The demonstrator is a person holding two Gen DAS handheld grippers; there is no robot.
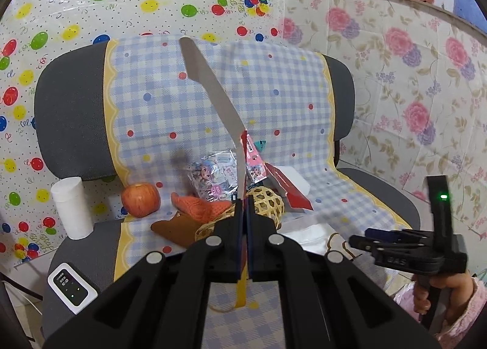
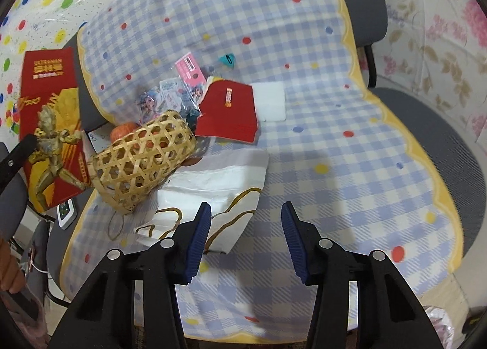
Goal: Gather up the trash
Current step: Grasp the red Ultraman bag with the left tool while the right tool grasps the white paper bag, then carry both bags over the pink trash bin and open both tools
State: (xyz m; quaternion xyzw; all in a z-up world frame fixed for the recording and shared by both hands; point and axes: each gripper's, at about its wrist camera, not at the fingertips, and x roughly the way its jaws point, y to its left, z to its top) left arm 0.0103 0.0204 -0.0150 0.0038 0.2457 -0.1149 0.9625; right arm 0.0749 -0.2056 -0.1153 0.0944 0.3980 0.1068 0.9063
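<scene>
Left tongs (image 1: 243, 206) clamped on red Ultraman card (image 2: 48, 123); right tongs (image 2: 246, 221) wide apart, holding nothing

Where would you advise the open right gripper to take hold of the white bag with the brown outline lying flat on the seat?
Grip the white bag at its near edge, approaching low from the front with the right gripper. It lies flat, and that edge seems slightly lifted off the checked cloth.
</scene>
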